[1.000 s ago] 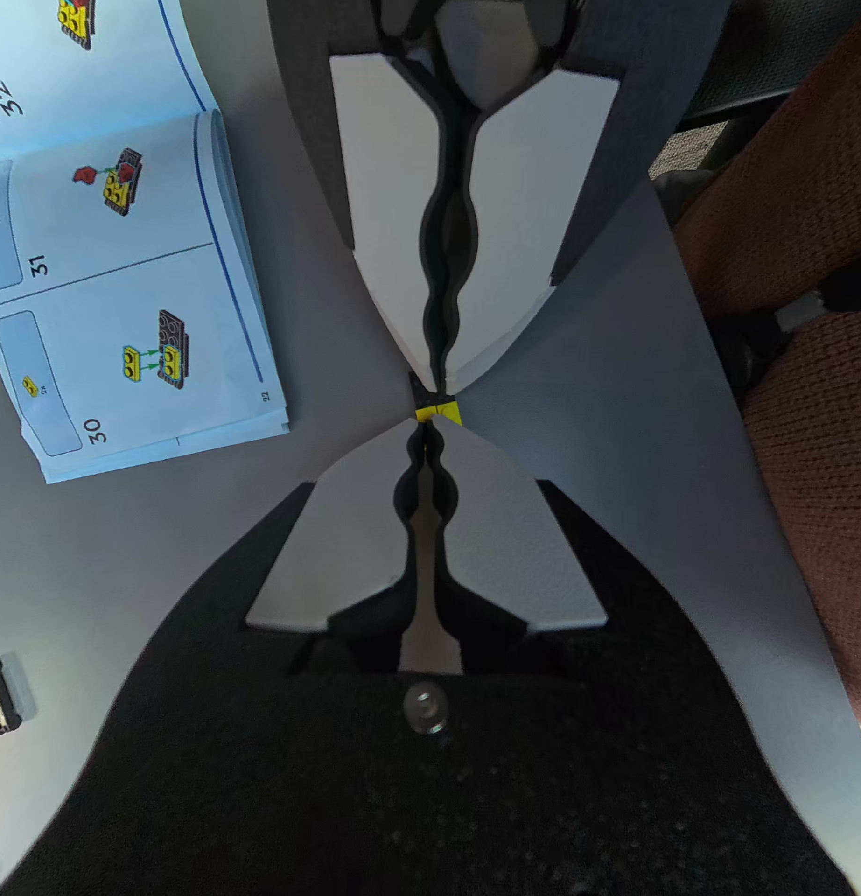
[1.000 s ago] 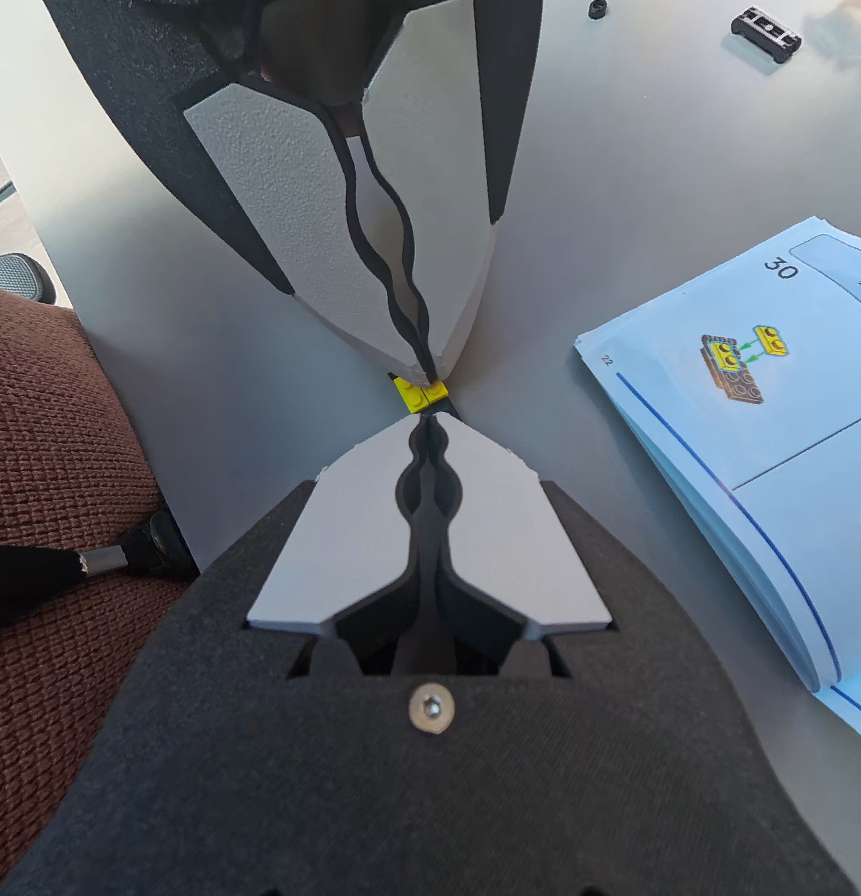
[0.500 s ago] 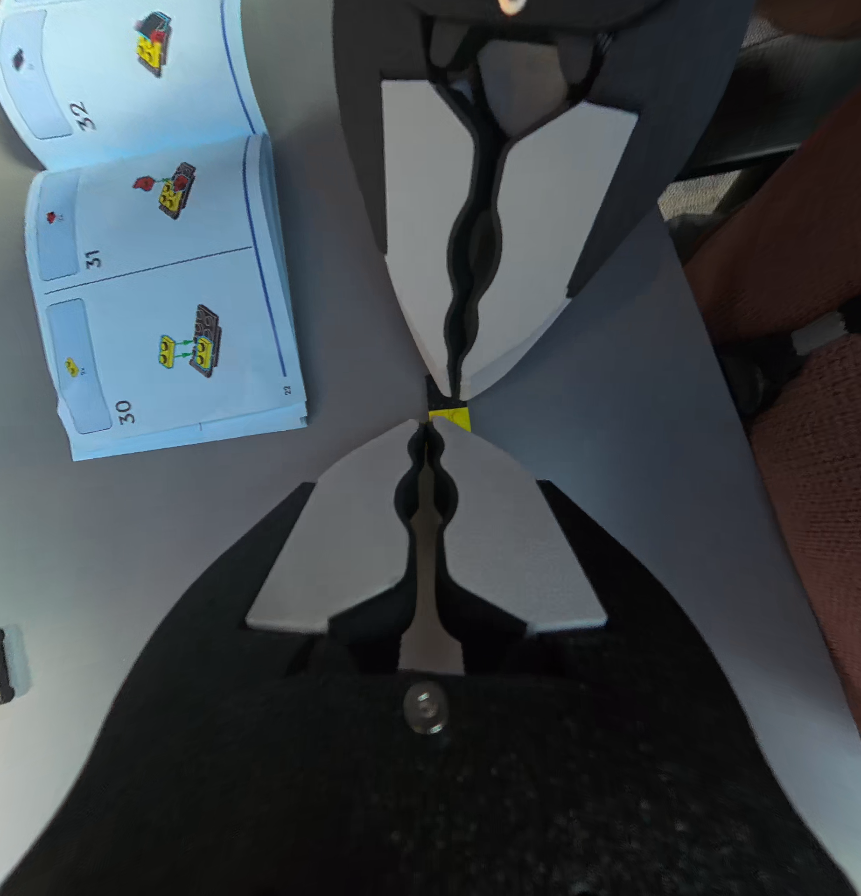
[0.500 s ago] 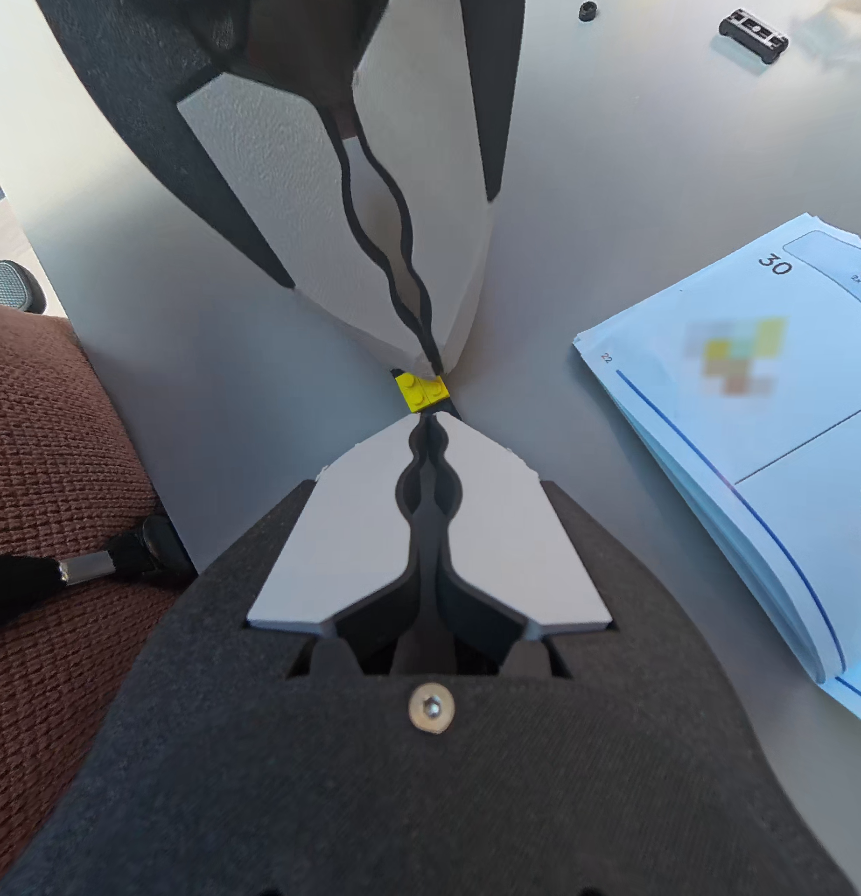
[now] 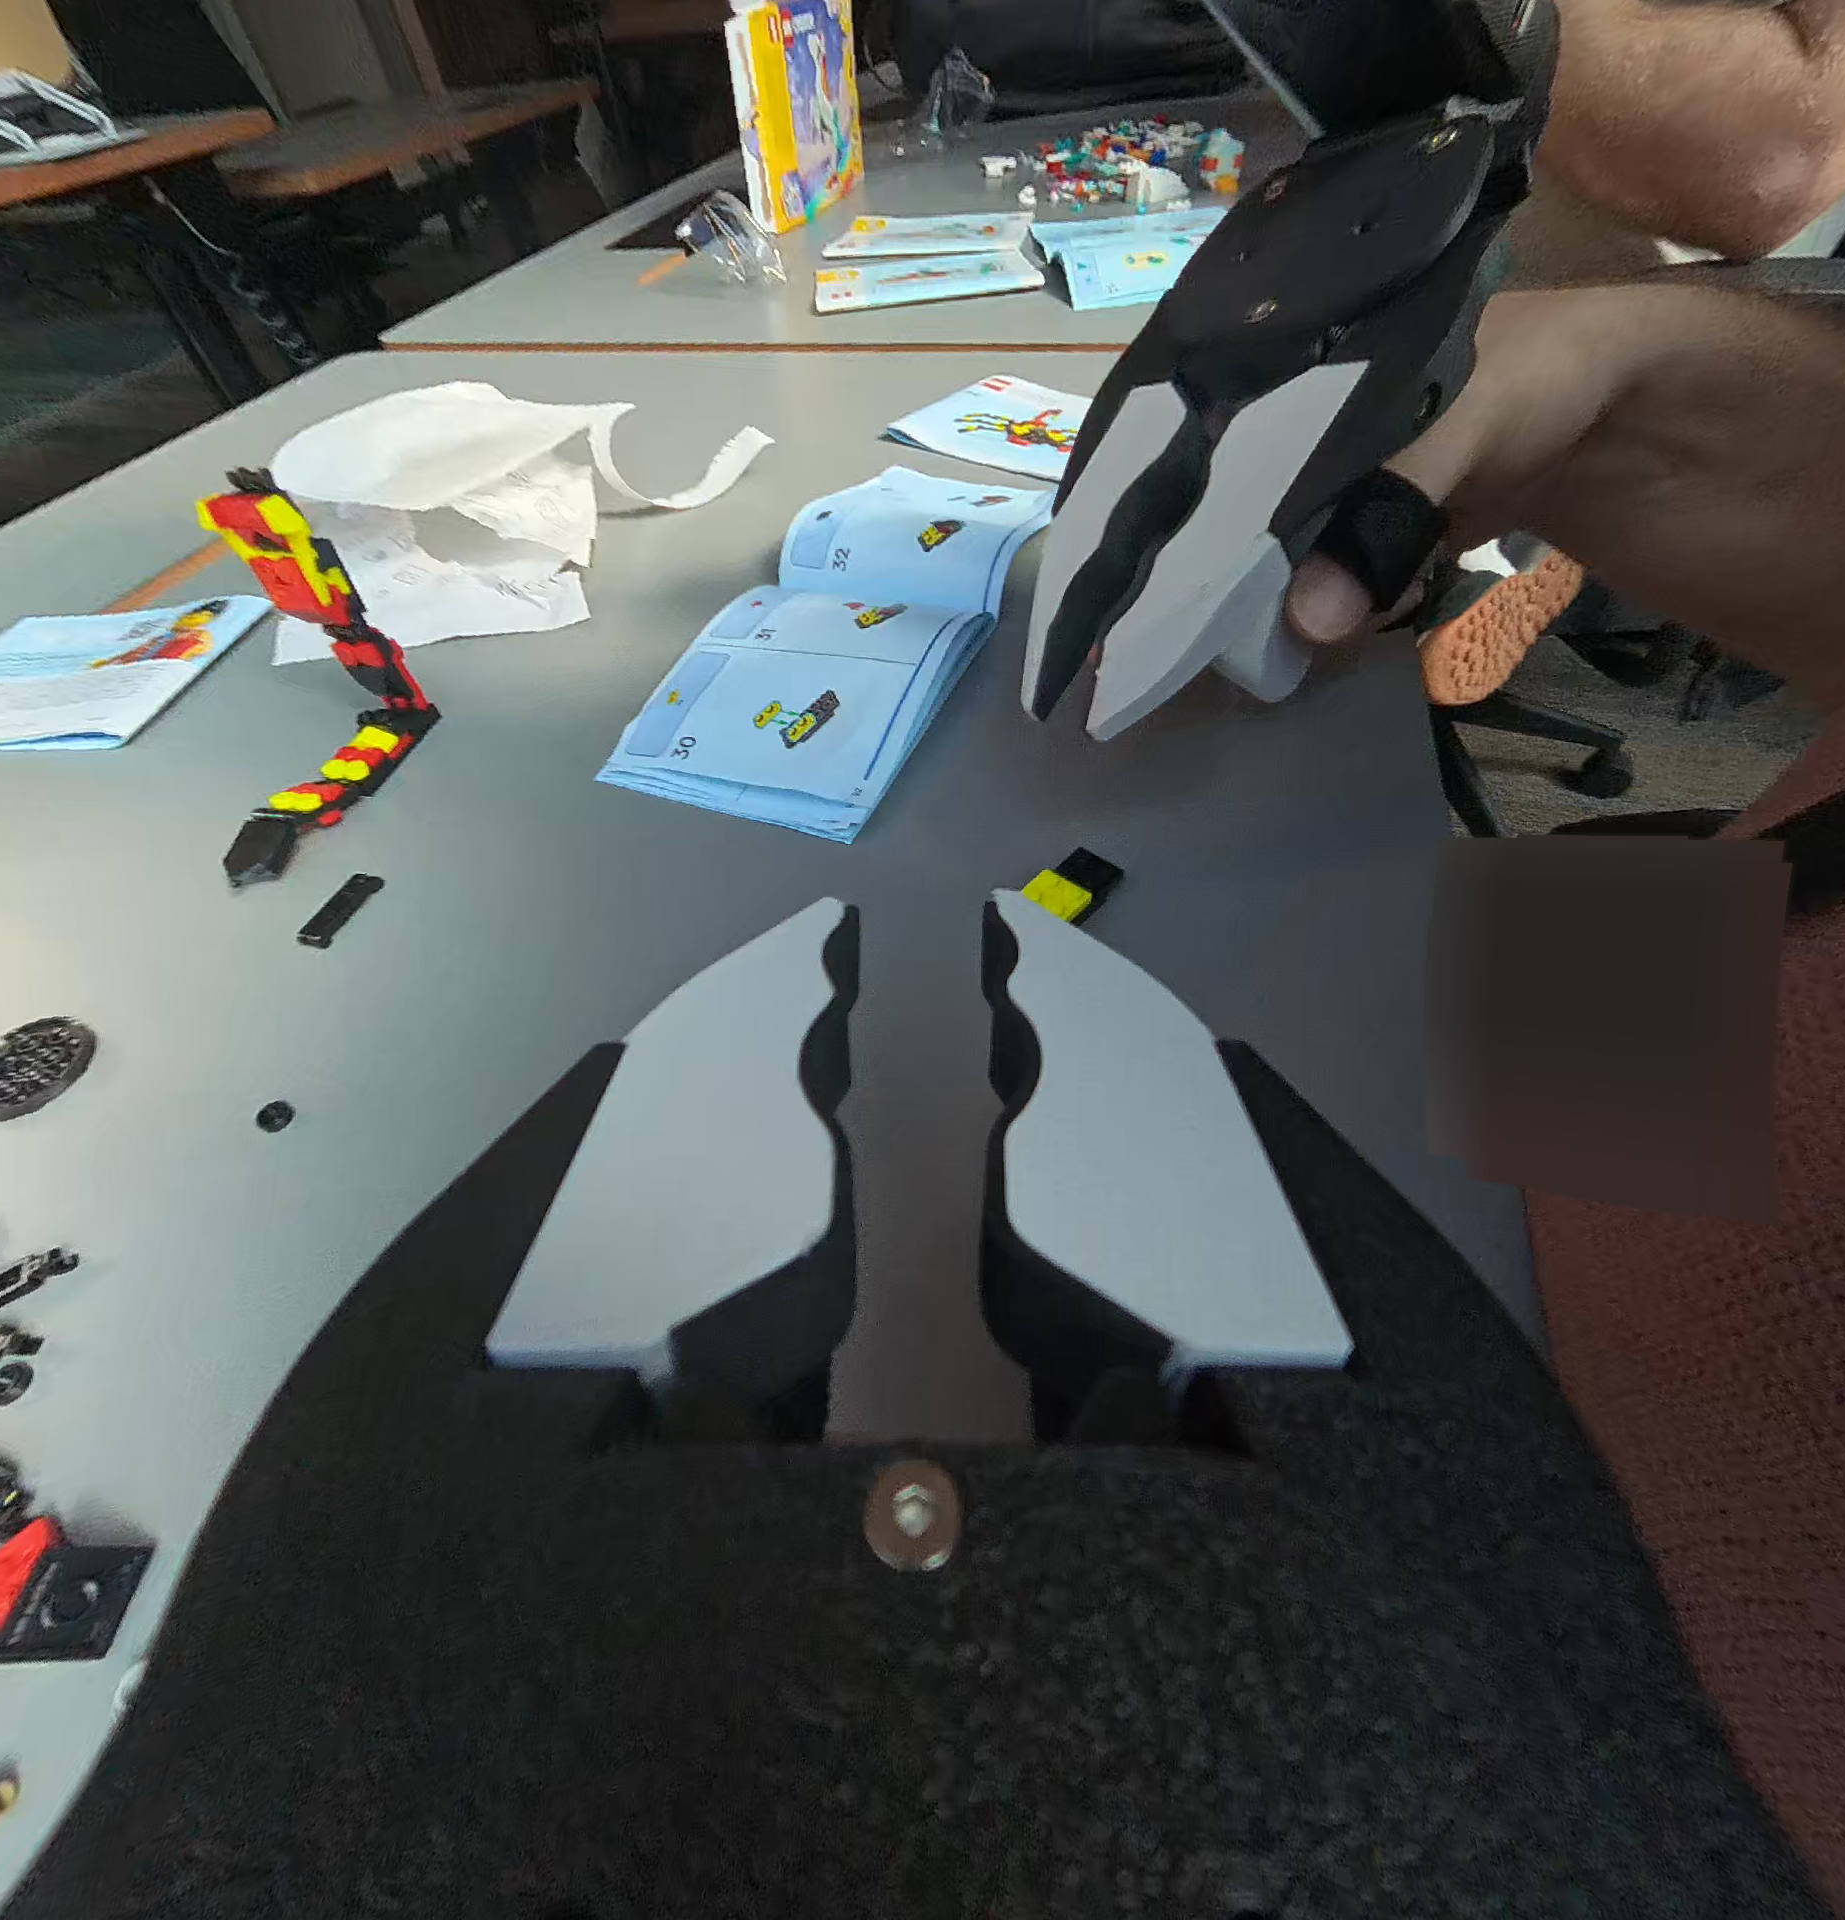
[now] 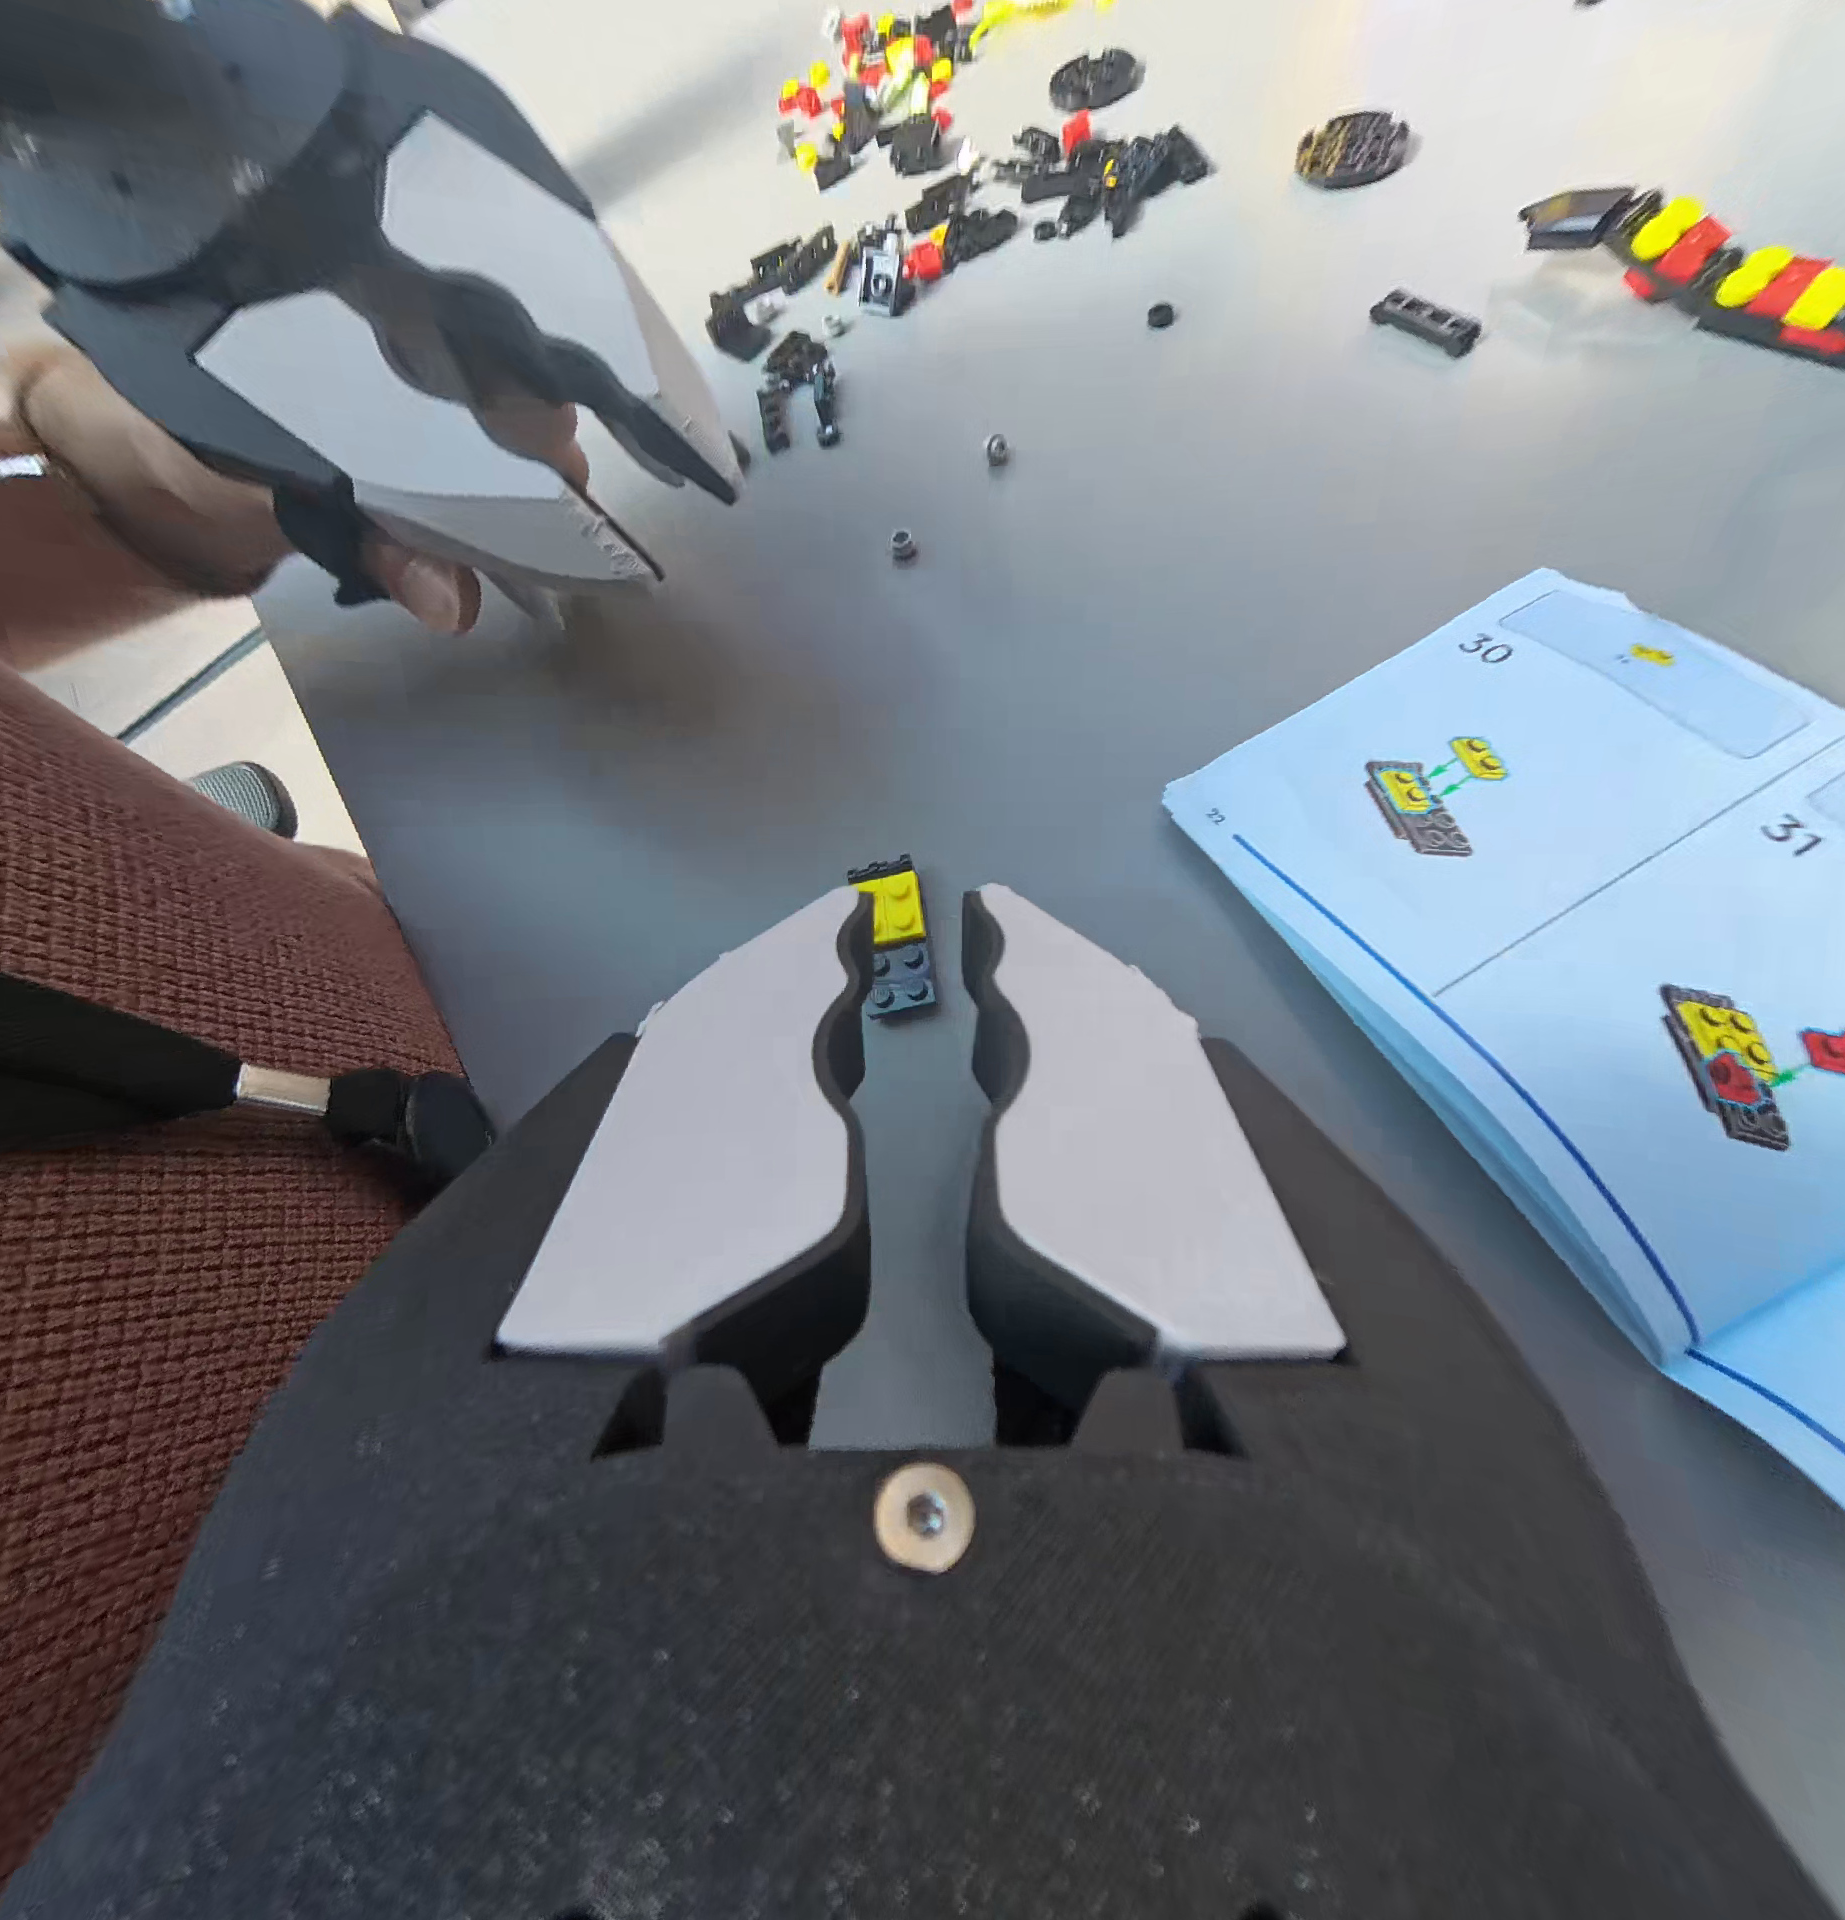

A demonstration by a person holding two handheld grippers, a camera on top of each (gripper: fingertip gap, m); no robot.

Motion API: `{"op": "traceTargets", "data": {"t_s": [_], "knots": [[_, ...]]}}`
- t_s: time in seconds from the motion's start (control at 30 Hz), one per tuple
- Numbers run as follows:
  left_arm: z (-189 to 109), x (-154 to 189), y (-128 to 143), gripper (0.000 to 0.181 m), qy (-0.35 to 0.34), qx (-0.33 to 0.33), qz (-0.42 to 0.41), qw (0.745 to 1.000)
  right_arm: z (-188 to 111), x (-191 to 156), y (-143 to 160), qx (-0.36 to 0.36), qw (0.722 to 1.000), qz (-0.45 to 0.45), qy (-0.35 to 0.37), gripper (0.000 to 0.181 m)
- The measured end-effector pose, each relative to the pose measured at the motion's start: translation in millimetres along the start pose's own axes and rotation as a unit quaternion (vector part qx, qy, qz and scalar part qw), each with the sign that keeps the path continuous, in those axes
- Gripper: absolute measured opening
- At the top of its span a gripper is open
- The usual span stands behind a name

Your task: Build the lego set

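Brick point(image 6: 900, 935) lying free between grippers

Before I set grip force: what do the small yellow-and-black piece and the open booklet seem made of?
The yellow-and-black piece looks like hard moulded plastic, smooth with a slight sheen: crisp edges and round studs. The booklet looks like thin coated paper: stacked page edges, pages bowing at the fold.

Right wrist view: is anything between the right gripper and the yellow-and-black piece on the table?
Nothing visible. The piece lies on bare table, just ahead of the open right gripper.
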State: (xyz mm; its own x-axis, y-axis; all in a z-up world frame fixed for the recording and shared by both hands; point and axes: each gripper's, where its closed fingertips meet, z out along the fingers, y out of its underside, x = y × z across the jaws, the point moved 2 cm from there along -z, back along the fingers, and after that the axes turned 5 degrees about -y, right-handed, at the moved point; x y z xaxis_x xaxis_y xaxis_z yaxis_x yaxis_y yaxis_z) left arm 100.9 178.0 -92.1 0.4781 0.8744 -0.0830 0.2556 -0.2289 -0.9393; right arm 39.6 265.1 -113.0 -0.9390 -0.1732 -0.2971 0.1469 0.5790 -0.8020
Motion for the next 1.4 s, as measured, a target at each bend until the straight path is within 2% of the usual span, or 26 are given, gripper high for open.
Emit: {"op": "traceTargets", "data": {"t_s": [0.03, 0.13, 0.27, 0.37, 0.5, 0.67, 0.77, 0.87, 0.97, 1.1, 1.17, 1.23, 1.3, 1.4], "knots": [[-4.0, -0.1, -0.2, 0.024, -0.025, 0.019, 0.011, 0.999, -6.4, 1.0, -5.1, 0.021, 1.000, -0.002, 0.002, 0.019], [-11.5, -3.2, -3.2, 0.032, -0.084, 0.058, 0.049, 0.994, -27.5, 7.6, -24.2, 0.095, 0.995, -0.015, 0.035, 0.026], [-22.1, -21.8, -8.4, 0.032, -0.161, 0.077, 0.099, 0.979, -56.0, 0.3, -59.6, 0.206, 0.974, -0.047, 0.083, 0.031], [-29.8, -27.1, -10.5, 0.032, -0.170, 0.088, 0.124, 0.974, -69.2, -14.1, -79.6, 0.267, 0.955, -0.078, 0.108, 0.032], [-47.7, -26.0, -20.2, 0.032, -0.181, 0.126, 0.135, 0.966, -69.1, -28.5, -89.6, 0.274, 0.945, -0.094, 0.152, 0.032], [-93.2, -15.7, -43.4, 0.031, -0.162, 0.188, 0.113, 0.962, -52.6, -52.7, -99.0, 0.259, 0.943, -0.111, 0.179, 0.031], [-129.9, -10.4, -59.6, 0.028, -0.124, 0.217, 0.086, 0.964, -34.2, -70.6, -106.1, 0.261, 0.942, -0.119, 0.176, 0.031], [-185.9, -13.6, -93.8, 0.025, -0.112, 0.258, 0.096, 0.955, -13.8, -90.9, -112.4, 0.274, 0.936, -0.137, 0.172, 0.030], [-254.9, -30.9, -139.1, 0.024, -0.137, 0.278, 0.132, 0.941, 9.2, -109.1, -117.4, 0.286, 0.933, -0.144, 0.163, 0.030], [-337.2, -81.4, -175.7, 0.025, -0.210, 0.241, 0.192, 0.928, 37.3, -134.7, -131.4, 0.307, 0.928, -0.153, 0.146, 0.030], [-368.9, -124.1, -174.0, 0.024, -0.263, 0.220, 0.207, 0.916, 53.3, -142.0, -138.6, 0.309, 0.925, -0.164, 0.148, 0.030], [-390.4, -167.5, -156.2, 0.024, -0.292, 0.209, 0.196, 0.912, 72.5, -140.4, -143.3, 0.309, 0.923, -0.167, 0.156, 0.029], [-401.1, -207.7, -124.3, 0.024, -0.309, 0.198, 0.166, 0.915, 94.2, -135.4, -146.3, 0.304, 0.923, -0.172, 0.163, 0.029], [-401.6, -264.0, -66.8, 0.024, -0.362, 0.159, 0.142, 0.907, 115.1, -118.9, -155.1, 0.309, 0.911, -0.181, 0.206, 0.029]]}}
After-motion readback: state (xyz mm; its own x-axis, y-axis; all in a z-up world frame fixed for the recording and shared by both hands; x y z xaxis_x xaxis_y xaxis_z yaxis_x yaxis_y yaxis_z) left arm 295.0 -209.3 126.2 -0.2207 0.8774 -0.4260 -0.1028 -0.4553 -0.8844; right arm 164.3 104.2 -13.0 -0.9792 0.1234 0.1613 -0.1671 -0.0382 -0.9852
